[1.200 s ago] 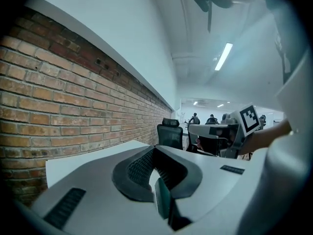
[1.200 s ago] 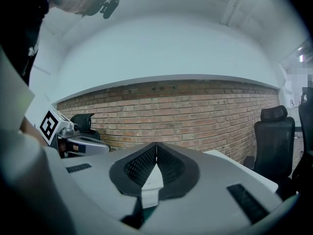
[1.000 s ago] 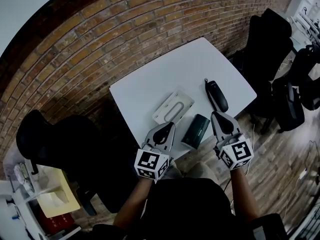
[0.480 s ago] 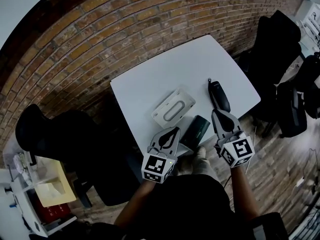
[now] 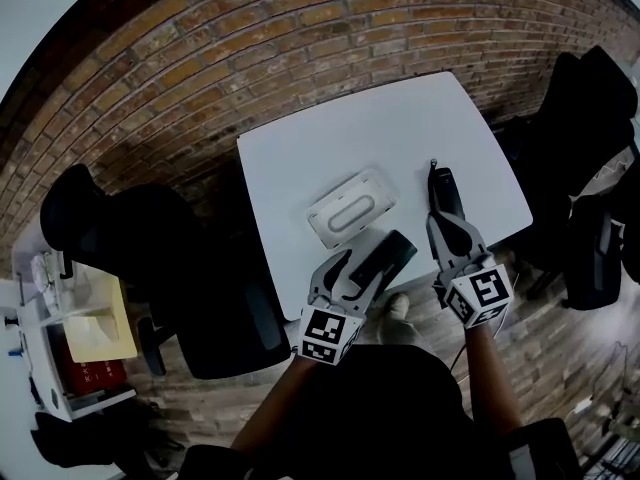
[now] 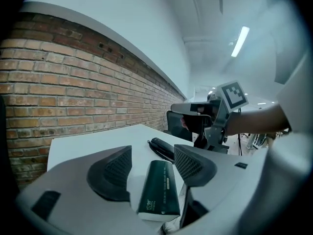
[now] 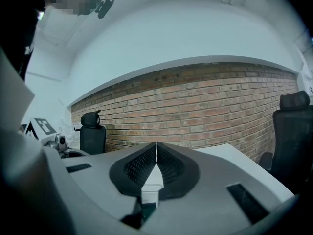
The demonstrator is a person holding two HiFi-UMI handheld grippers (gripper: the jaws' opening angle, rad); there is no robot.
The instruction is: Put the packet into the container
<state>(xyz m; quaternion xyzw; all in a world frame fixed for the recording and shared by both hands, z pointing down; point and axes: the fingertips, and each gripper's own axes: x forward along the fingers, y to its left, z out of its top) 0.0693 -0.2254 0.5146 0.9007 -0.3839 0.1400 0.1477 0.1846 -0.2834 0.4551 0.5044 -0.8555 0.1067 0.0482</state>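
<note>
Left tool (image 6: 151,163) at the packet (image 6: 159,190)
Its jaws have just been opening, packet between them unpinched; right tool (image 7: 156,155) pressed together, empty.

Left gripper (image 5: 352,266) advances to the near edge of the white desk (image 5: 330,158). Its jaws have just been opening and now flank the dark green rectangular packet (image 6: 158,190).

We note: packet (image 6: 159,192) dark green, pale lettering, white end. Container (image 5: 351,208) off-white. Table (image 5: 400,133) white. Wall (image 5: 200,58) red-brown brick, pale mortar lines. Left gripper (image 6: 151,153) grey, pads (image 6: 115,168) black, ribbed; cube (image 5: 328,334) black-and-white squares. Long item (image 5: 445,190) black, perhaps glossy.
</note>
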